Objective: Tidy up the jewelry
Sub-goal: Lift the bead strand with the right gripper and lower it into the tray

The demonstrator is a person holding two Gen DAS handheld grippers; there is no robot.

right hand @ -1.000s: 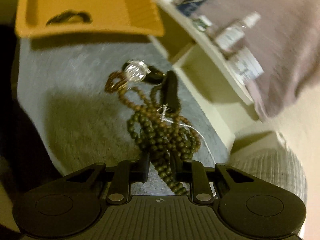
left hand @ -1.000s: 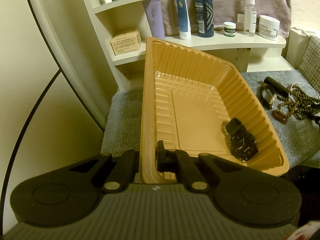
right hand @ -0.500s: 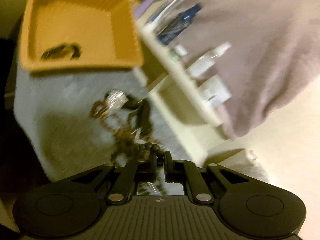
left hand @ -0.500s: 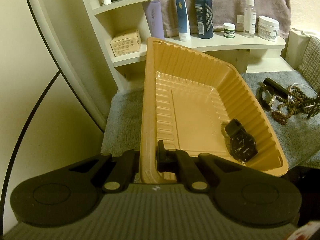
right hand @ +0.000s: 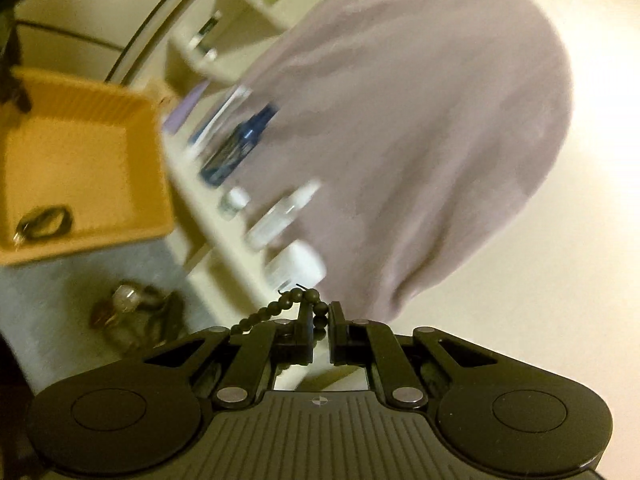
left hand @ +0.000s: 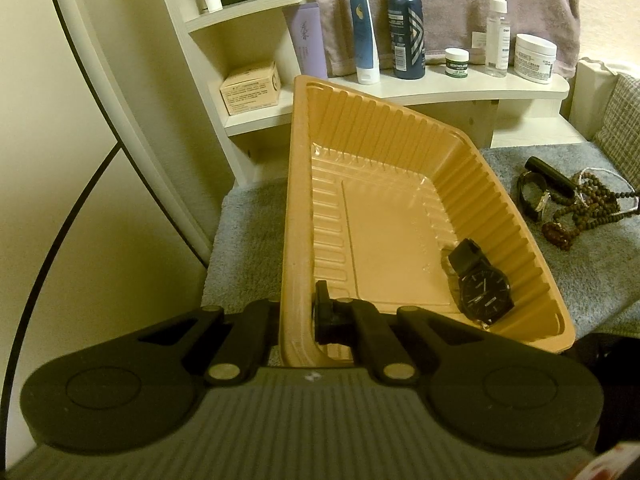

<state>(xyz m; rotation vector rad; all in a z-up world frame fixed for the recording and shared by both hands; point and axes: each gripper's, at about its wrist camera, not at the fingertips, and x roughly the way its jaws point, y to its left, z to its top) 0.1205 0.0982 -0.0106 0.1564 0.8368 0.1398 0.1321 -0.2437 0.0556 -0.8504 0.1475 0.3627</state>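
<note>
My left gripper (left hand: 298,312) is shut on the near left rim of the orange ribbed tray (left hand: 304,184), which stands tilted on the grey mat. A black watch (left hand: 482,290) lies in the tray's near right corner. In the right wrist view my right gripper (right hand: 319,312) is shut on a string of dark beads (right hand: 280,304); the strand trails left and down from the pads. Beyond it the tray (right hand: 88,240) appears blurred at left. The remaining pile of bead strands (left hand: 588,208) and a second watch (left hand: 534,196) rest on the mat right of the tray.
A cream shelf (left hand: 440,88) behind the tray carries bottles, tubes and jars, with a mauve towel (right hand: 400,140) hanging above. A small cardboard box (left hand: 250,88) sits on a lower shelf. A white curved frame (left hand: 100,92) runs along the left. The grey mat (left hand: 248,248) covers the surface.
My right gripper closed on a bead strand in the pile and rose with it, tipping up toward the shelf and towel. The pile on the mat shrank. The left gripper and tray stayed still.
</note>
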